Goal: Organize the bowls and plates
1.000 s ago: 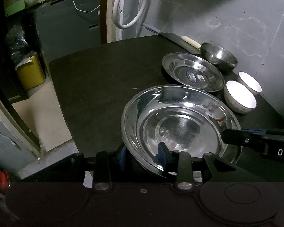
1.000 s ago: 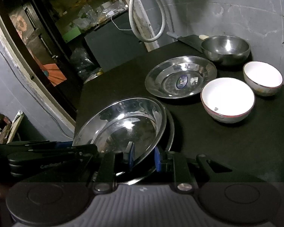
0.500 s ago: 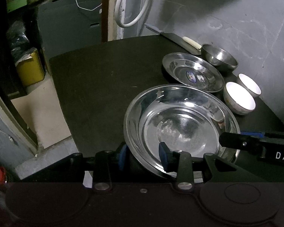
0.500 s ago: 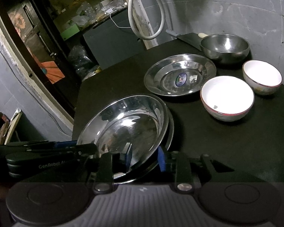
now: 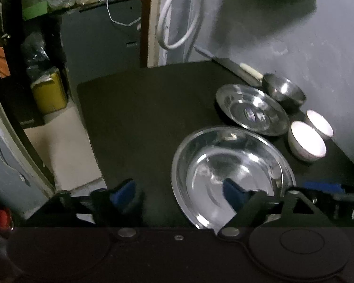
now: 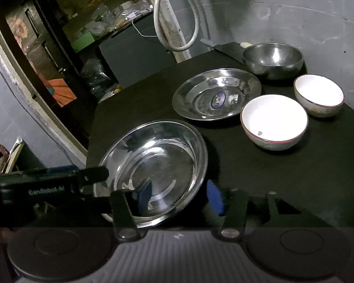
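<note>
Steel shines dully on the black table [image 6: 259, 176]: a wide dish [image 6: 153, 162] lies flat at the near edge, its rim spanned by both tools. The left gripper [image 5: 177, 194] has just been opening, and its blue pads stand wide, one off the dish to the left, the other over the dish's inside, neither pressing the rim. The right gripper [image 6: 179, 195] has also just been opening; one pad hangs over the dish's inside, the other just outside the rim, so the dish is released and rests on the table. Behind it lies a plate [image 6: 216, 94] with a sticker at its centre. Right of the plate stand two white bowls [image 6: 273, 120], close together, and a steel bowl [image 6: 272, 59] sits at the far edge near the grey wall [image 6: 306, 11].
</note>
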`<state>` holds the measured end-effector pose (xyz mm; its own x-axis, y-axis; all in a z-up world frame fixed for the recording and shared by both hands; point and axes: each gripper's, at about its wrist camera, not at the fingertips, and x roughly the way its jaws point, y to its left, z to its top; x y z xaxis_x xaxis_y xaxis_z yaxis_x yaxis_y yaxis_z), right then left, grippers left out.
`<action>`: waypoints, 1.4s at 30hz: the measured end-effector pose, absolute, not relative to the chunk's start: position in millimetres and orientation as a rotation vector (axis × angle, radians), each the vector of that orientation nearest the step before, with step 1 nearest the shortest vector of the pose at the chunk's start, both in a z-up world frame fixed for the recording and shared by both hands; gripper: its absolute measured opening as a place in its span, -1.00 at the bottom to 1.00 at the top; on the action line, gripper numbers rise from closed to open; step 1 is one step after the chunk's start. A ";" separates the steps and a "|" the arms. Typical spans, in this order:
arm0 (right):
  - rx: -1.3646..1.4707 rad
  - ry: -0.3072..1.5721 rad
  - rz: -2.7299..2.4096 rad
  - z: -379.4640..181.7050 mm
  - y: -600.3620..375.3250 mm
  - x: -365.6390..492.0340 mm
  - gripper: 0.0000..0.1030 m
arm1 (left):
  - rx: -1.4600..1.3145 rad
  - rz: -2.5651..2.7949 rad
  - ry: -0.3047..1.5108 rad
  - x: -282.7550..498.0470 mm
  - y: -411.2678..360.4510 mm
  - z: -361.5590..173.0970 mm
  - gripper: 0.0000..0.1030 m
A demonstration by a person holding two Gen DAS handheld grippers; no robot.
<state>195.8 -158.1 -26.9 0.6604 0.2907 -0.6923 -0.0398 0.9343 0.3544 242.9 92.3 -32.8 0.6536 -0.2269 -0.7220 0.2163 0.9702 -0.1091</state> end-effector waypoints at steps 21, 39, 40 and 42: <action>0.351 0.722 0.132 -4.8 -232.3 296.1 0.93 | -0.051 -0.302 0.826 391.4 40.3 -26.2 0.98; 0.269 0.837 0.103 -40.3 -240.0 360.3 0.36 | 0.015 -0.421 0.906 423.6 -5.2 -62.0 0.61; 0.266 0.839 0.102 -41.2 -239.6 361.1 0.33 | 0.014 -0.426 0.907 424.2 -5.6 -62.3 0.55; 0.265 0.838 0.101 -42.9 -239.8 362.3 0.15 | 0.009 -0.430 0.913 425.5 -6.7 -63.9 0.49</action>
<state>362.3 -239.8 -42.9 0.6664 0.1926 -0.7203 0.0151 0.9624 0.2712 425.5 -6.6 -63.9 0.5325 -0.3568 -0.7675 0.3642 0.9152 -0.1728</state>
